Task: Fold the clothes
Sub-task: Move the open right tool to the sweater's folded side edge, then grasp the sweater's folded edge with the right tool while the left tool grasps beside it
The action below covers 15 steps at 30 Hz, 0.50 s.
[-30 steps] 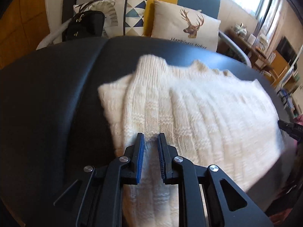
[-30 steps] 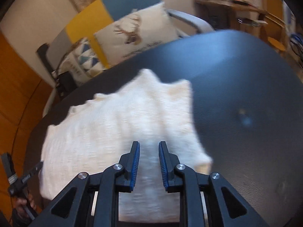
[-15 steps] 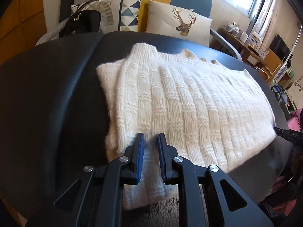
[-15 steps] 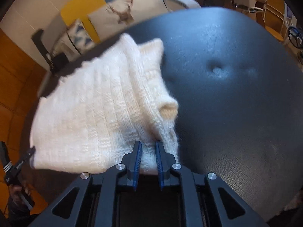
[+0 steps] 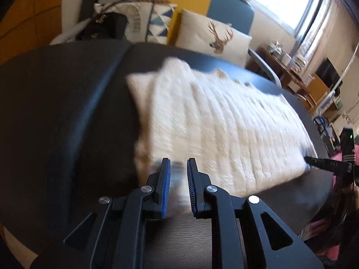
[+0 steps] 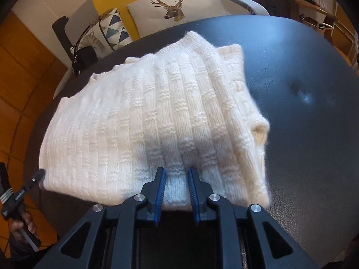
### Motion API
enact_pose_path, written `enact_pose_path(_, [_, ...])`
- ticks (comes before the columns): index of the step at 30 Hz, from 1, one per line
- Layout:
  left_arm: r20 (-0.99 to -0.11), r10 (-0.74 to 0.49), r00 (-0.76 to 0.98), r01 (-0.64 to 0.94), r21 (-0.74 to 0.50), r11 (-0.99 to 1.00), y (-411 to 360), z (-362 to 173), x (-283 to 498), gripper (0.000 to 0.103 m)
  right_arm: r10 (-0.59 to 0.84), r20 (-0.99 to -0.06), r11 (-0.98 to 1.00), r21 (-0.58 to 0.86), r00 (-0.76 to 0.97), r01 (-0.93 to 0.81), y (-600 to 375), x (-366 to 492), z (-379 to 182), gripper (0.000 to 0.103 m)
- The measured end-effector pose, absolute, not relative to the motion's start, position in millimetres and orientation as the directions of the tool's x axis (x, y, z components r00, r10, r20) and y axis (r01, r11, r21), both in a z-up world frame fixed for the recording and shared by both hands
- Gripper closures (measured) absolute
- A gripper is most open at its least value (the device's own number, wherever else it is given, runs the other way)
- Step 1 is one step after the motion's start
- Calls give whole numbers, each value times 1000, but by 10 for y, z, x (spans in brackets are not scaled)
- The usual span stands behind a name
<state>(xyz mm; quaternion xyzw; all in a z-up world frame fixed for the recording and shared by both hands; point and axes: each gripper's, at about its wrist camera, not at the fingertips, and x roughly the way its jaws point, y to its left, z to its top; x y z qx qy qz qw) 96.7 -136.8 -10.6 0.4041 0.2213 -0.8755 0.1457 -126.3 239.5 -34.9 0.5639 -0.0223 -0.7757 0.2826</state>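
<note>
- My right gripper (image 6: 177, 172) has its blue-padded fingers (image 6: 159, 192) a little apart, and they have just been opening. The near hem of the white knit sweater (image 6: 139, 121) sits between them, but I cannot tell whether the pads press it.
- My left gripper (image 5: 178, 163) has its fingers (image 5: 165, 186) at a narrow gap with a blurred strip of the sweater's near edge (image 5: 213, 130) between them. The blur hides whether that strip is pinched.
- The sweater lies folded on the dark tabletop (image 6: 303, 134), spreading away from both pairs of fingers. A doubled-over edge shows on its side right of my right fingers.
- The right wrist view is sharp and shows the knit ribbing and the left gripper's tip (image 6: 33, 180) touching the sweater's left corner, with a hand (image 6: 20, 226) holding it. The left wrist view is smeared, and shows the right gripper (image 5: 323, 163) at the sweater's far right edge.
- Beyond the tabletop, ahead of the fingers, stand a deer cushion (image 6: 175, 2), a triangle-patterned cushion (image 6: 112, 29) and a black handbag (image 5: 103, 27); nothing lies between the fingers and the sweater.
- No containers show in either view.
</note>
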Motion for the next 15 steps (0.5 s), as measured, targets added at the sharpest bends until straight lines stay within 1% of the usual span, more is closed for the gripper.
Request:
enact_pose_path(2, [-771, -23, -637, 434, -334, -837, -1563, -65, 1017, 86, -491, -847, -832, 385, -206, 399, 2426, -1300, -304, 83])
enact_pose_path(3, [-769, 7, -639, 433, -368, -823, -1663, -48, 1041, 83, -508, -835, -824, 399, -211, 402, 2437, -1312, -263, 83])
enact_pose_path(5, [-759, 71, -647, 436, -445, -782, -1816, -70, 1043, 72, -569, -790, -790, 447, -229, 420, 2471, -1352, -151, 79])
enact_pose_path(6, [-751, 110, -651, 433, -486, -759, -1870, -96, 1040, 62, -610, -758, -767, 491, -231, 413, 2511, -1392, -120, 76])
enact_pose_path(7, [-749, 141, -648, 433, -514, -740, -1913, -133, 1023, 58, -641, -733, -749, 531, -228, 396, 2567, -1445, -114, 76])
enact_pose_path(10, [-743, 227, -630, 440, -582, -684, -2030, -254, 955, 57, -712, -669, -695, 632, -211, 343, 2722, -1611, -142, 74])
enact_pose_path(12, [-743, 263, -616, 438, -600, -670, -2098, -311, 856, 57, -730, -653, -680, 663, -200, 315, 2824, -1746, -191, 73])
enact_pose_path(15, [-765, 298, -571, 438, -591, -677, -2141, -382, 693, 57, -711, -676, -701, 664, -191, 260, 2998, -1948, -279, 72])
